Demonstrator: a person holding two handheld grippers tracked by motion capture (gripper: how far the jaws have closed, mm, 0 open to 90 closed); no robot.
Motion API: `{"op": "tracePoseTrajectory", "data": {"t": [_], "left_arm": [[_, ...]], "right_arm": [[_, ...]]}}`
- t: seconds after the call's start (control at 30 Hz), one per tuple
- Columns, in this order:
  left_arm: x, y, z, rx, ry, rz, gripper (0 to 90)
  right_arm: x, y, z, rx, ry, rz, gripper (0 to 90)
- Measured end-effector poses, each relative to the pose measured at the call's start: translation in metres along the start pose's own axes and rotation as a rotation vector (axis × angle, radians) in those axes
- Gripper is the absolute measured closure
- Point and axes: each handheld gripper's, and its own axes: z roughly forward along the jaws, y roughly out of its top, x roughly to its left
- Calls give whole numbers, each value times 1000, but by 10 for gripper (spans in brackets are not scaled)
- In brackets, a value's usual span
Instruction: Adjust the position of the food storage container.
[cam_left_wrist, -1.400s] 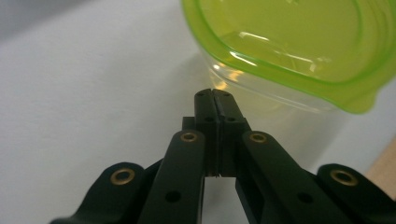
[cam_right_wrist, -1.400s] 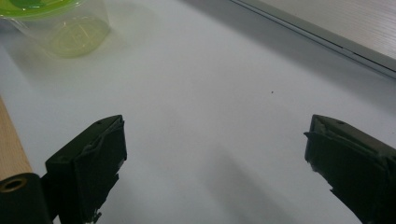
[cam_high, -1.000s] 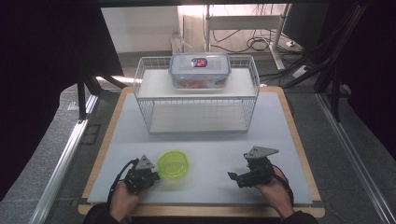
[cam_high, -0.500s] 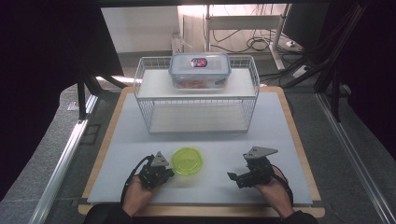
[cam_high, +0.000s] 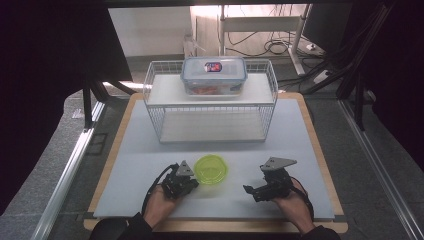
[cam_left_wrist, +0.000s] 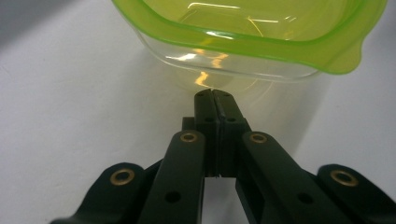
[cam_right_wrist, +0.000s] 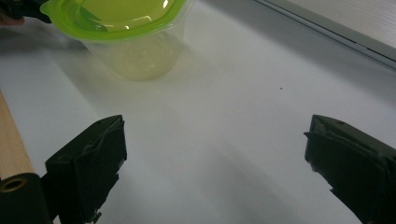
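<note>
Looking down from the high view, we see the left gripper (cam_high: 192, 182) right beside the tub (cam_high: 211, 169), a small clear one with a lime-green lid, which sits on the white mat (cam_high: 150, 165) near its front edge, between our two hands. In the left gripper view the jaws are pressed flat together with nothing between them, and their tips meet the tub's (cam_left_wrist: 243, 42) clear wall low down, under the overhanging lid rim.

We hold the right gripper (cam_high: 255, 191) well apart from the tub, low over the mat, pointing left toward it. In the right gripper view its jaws stand wide apart, with bare mat (cam_right_wrist: 224, 140) between them and the tub (cam_right_wrist: 126, 32) farther off at upper left.

Behind the tub stands a wire rack (cam_high: 210, 107), and on its top shelf rests a box (cam_high: 214, 75) with a blue-edged lid.
</note>
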Motion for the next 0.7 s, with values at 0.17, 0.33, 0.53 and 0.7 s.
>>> {"op": "tracePoseTrajectory", "data": {"t": [0.17,0.33,0.53,0.7], "left_arm": [[0,-1,-9,-17,26,6,828],[1,-4,-24,-43,71,15,714],[1,-12,-42,-103,89,24,514],[-2,-17,-50,-139,112,64,366]], "right_arm": [[0,0,0,-1,3,2,55],[0,0,-1,-7,8,1,54],[0,0,-2,-15,16,5,51],[2,0,-2,-11,22,-10,50]]}}
